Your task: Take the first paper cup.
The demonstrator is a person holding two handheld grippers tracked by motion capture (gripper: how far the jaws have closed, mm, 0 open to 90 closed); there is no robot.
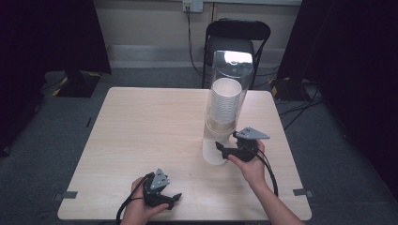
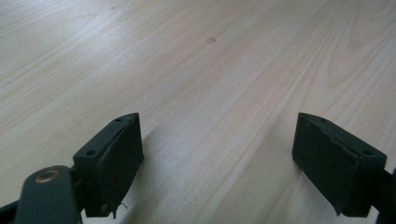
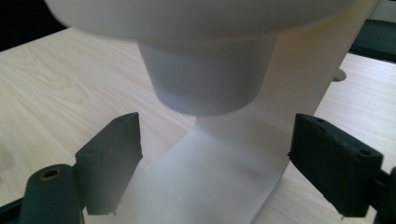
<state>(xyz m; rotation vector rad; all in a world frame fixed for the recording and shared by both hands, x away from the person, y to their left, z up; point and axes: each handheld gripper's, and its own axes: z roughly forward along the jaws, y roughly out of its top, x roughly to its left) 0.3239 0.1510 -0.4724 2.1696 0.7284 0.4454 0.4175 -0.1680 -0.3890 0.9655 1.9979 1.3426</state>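
Cup dispenser (image 1: 225, 101) stands centre-right of the high view on the worktop (image 1: 141, 136), clear tube w/ a stack of white cups. Bottom cup (image 3: 205, 81) pokes out below, upper centre of the right gripper view. Right hand-held gripper (image 3: 215, 165) is open, jaws apart just below the cup. Likely step: pull one cup. Raise jaws to straddle cup wall, squeeze lightly, pull straight down. Left hand-held gripper (image 2: 217, 158) open, holding nothing, low over bare wood at bottom of the high view.

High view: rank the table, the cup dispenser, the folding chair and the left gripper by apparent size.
1. Table
2. Cup dispenser
3. Folding chair, partly hidden and farther off, so unsure against the dispenser
4. Left gripper
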